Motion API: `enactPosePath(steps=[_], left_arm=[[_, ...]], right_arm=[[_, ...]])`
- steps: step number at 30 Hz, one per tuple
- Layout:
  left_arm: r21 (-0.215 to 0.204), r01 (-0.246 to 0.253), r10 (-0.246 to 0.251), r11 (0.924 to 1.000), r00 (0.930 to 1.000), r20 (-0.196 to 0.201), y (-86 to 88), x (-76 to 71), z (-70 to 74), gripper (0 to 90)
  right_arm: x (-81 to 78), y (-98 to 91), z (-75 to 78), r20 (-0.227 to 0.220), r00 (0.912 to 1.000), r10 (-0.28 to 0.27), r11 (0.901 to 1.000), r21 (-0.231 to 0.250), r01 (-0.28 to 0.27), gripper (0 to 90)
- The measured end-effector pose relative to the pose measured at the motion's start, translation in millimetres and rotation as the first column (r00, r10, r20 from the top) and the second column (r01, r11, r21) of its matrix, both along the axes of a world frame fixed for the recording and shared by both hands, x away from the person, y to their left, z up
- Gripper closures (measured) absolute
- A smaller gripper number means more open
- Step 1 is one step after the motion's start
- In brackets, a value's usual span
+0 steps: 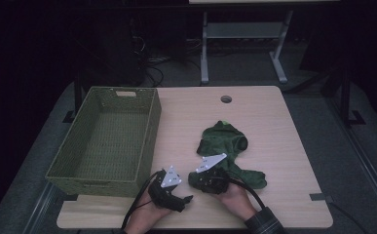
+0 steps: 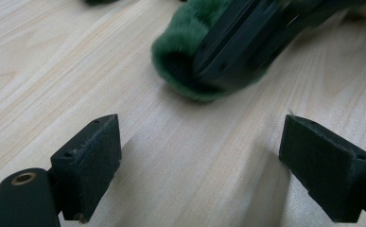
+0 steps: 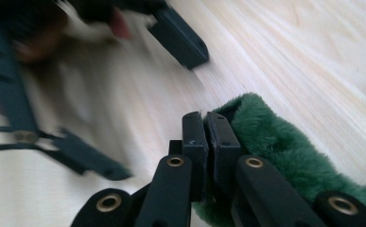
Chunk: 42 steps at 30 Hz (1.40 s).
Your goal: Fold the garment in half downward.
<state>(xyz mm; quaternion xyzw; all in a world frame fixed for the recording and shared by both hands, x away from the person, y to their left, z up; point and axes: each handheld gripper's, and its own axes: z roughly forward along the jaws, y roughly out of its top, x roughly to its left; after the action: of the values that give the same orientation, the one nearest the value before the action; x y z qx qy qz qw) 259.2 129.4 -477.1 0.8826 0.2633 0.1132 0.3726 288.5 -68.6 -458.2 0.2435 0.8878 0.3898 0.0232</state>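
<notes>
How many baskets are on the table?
1. The green woven basket sits on the table's left side, left of the green fleece garment.

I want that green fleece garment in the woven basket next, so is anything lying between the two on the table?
Nothing visible does. The right tongs are shut on a cuff of the green fleece garment, and bare tabletop separates it from the basket. The open left tongs sit nearer the person, beside that path.

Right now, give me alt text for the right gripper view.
The right gripper has its black jaws shut on the edge of a fuzzy green garment lying on a pale wooden table. The left gripper, jaws open, appears blurred beyond.
</notes>
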Motion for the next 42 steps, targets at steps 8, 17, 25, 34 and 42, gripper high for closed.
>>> enactPosePath(steps=[8, 17, 25, 34, 42], left_arm=[[-0.003, 0.001, -0.001, 1.0000, 1.0000, -0.003, -0.2, -0.2, -0.1, 12.8], [-0.003, 0.001, -0.001, 1.0000, 1.0000, -0.004, -0.1, -0.1, 0.1, 12.8], [0.002, 0.006, -0.006, 1.0000, 1.0000, 0.002, 0.2, 0.5, 0.3, 12.8], [-0.005, 0.003, -0.003, 1.0000, 1.0000, -0.002, -0.3, 0.2, -0.1, 12.8], [0.001, 0.007, -0.007, 1.0000, 1.0000, -0.002, 0.0, 0.4, 0.2, 12.8]], right_arm=[[-11.3, -21.1, 25.5, -0.008, 0.9986, 0.052, 0.9918, 0.117, -0.050, 87.3], [-2.6, -55.5, 40.1, 0.028, 0.9981, -0.054, 0.9815, 0.185, 0.048, 87.0], [1.7, -82.2, 47.0, 0.055, 0.9900, -0.130, 0.9752, 0.187, 0.118, 86.7], [5.3, -114.1, 35.5, 0.027, 0.9744, -0.223, 0.9632, 0.160, 0.216, 84.6], [10.5, -134.5, 29.3, 0.046, 0.9470, -0.318, 0.9463, 0.077, 0.314, 76.5]])
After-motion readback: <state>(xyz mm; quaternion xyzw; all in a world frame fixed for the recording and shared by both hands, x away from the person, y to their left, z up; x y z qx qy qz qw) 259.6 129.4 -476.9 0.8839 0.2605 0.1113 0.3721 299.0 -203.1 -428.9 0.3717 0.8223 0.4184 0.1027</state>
